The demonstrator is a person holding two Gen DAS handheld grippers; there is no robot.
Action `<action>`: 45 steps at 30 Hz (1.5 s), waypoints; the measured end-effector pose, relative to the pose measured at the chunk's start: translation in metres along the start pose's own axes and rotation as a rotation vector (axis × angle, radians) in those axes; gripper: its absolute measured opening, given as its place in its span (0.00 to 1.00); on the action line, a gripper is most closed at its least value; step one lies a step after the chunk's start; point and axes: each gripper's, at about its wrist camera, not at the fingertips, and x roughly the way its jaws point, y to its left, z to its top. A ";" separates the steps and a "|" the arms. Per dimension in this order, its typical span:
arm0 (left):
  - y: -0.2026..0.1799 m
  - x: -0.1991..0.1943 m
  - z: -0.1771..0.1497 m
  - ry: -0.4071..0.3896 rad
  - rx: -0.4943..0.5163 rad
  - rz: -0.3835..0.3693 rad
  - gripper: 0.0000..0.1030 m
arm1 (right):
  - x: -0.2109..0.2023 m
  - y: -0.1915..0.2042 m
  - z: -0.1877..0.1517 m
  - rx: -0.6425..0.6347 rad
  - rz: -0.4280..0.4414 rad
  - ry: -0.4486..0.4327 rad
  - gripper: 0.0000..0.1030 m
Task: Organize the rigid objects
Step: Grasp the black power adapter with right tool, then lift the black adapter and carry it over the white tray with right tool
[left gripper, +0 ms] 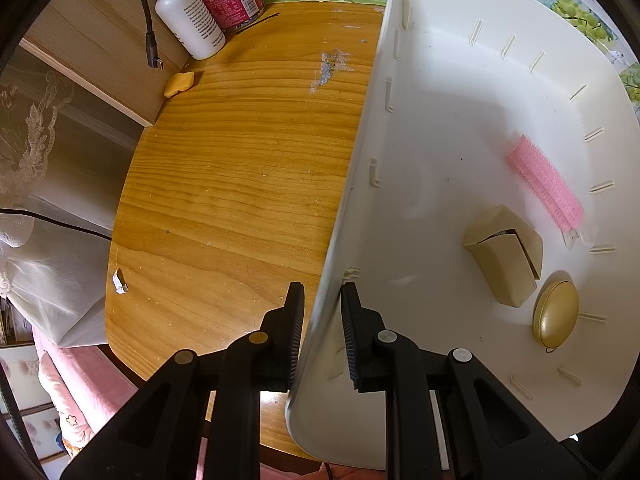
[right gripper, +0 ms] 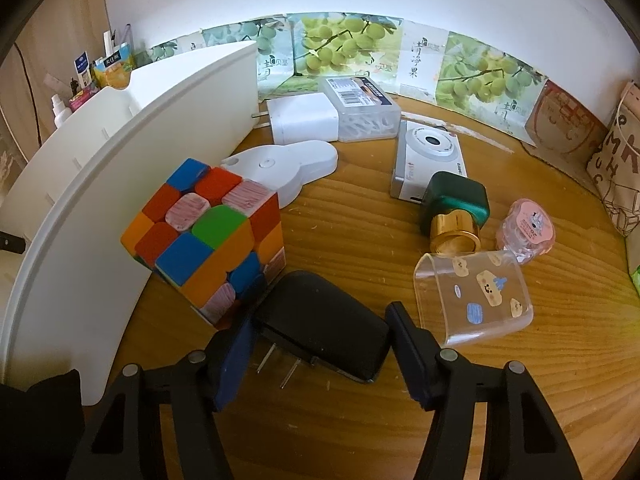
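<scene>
The wooden table (left gripper: 240, 168) lies under both grippers. The left gripper (left gripper: 322, 320) is clamped on the near wall of the white bin (left gripper: 460, 100); past its right finger, inside, lie a pink roller (left gripper: 546, 182), a beige box (left gripper: 504, 256) and a gold disc (left gripper: 556, 314). The right gripper (right gripper: 320, 344) straddles the black charger (right gripper: 324, 320), jaws apart, not pressing it. The cube (right gripper: 208, 236) sits just beyond its left finger.

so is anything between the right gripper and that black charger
Nothing visible. The black charger already lies between the right gripper's open jaws, prongs toward the camera; the puzzle cube sits close on its left.
</scene>
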 end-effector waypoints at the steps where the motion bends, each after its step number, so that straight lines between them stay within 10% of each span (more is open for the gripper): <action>1: 0.000 0.000 0.000 0.000 0.000 0.000 0.20 | 0.000 0.000 0.000 0.001 -0.001 0.001 0.63; 23: -0.004 0.000 -0.001 -0.003 0.014 0.002 0.20 | -0.022 -0.002 -0.014 0.109 0.036 0.012 0.63; 45: -0.005 0.002 0.002 0.002 0.053 -0.020 0.20 | -0.119 0.014 0.039 0.076 0.004 -0.199 0.63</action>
